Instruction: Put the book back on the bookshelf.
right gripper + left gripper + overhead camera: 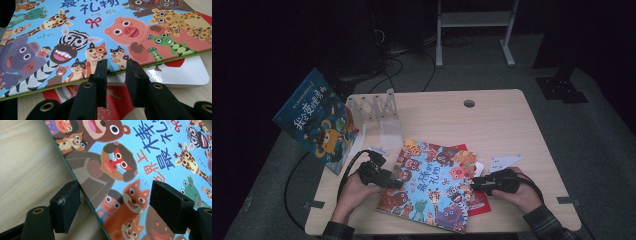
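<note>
Animal picture book (432, 186) lies between left tongs (401, 184) and right tongs (473, 184)

The high view is dim, its surroundings nearly black. Both gripper views are bright and sharp, with glare on the white card (185, 73).

Left gripper (398, 184) jaws wide apart; right gripper (473, 183) jaws nearly closed.
</note>
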`<action>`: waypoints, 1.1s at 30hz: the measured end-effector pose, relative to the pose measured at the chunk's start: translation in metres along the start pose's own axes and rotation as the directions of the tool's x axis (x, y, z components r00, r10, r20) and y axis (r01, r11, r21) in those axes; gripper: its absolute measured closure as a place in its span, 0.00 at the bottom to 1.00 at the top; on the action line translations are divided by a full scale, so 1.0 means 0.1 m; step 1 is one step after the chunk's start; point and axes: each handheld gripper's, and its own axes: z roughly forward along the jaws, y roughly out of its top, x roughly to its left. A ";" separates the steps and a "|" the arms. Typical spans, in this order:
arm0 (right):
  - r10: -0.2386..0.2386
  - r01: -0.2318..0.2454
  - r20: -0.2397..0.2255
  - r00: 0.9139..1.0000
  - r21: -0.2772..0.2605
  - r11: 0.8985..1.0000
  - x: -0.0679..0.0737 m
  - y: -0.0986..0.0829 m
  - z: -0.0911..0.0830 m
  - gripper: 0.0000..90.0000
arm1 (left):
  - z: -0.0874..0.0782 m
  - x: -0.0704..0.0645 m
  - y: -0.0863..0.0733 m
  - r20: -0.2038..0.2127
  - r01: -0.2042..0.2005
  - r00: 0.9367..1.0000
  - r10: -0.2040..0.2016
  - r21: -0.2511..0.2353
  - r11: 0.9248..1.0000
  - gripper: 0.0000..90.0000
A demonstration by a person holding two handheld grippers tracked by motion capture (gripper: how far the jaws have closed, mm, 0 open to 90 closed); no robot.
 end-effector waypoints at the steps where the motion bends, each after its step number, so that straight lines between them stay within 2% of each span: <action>1: 0.000 0.000 -0.001 1.000 0.000 1.000 0.00 0.00 0.00 0.78 | 0.00 0.01 0.01 0.002 0.001 1.000 -0.001 -0.002 1.000 0.26; 8: -0.005 0.005 -0.005 1.000 0.002 1.000 -0.01 0.00 0.00 0.78 | 0.12 0.08 0.07 -0.002 0.000 1.000 0.000 0.015 1.000 0.21; 13: -0.013 0.013 -0.005 1.000 0.004 1.000 0.00 0.00 0.00 0.79 | 0.18 0.11 0.11 0.022 0.005 1.000 -0.006 0.014 1.000 0.19; 19: -0.026 0.026 -0.001 1.000 0.007 1.000 0.01 0.01 0.00 0.80 | 0.28 0.14 0.14 0.077 0.021 0.997 -0.022 0.020 1.000 0.13; 24: -0.025 0.025 -0.006 1.000 0.006 1.000 0.00 0.01 0.00 0.80 | 0.32 0.12 0.16 0.064 0.010 0.998 -0.011 0.016 1.000 0.07; 27: -0.030 0.030 -0.007 1.000 0.005 1.000 0.01 0.01 0.01 0.80 | 0.35 0.08 0.17 0.038 0.003 0.999 -0.004 0.013 1.000 0.01; 33: -0.039 0.040 -0.014 0.999 0.006 0.999 0.03 0.03 0.04 0.79 | 0.37 0.08 0.18 0.012 0.034 0.999 -0.034 -0.015 0.999 0.00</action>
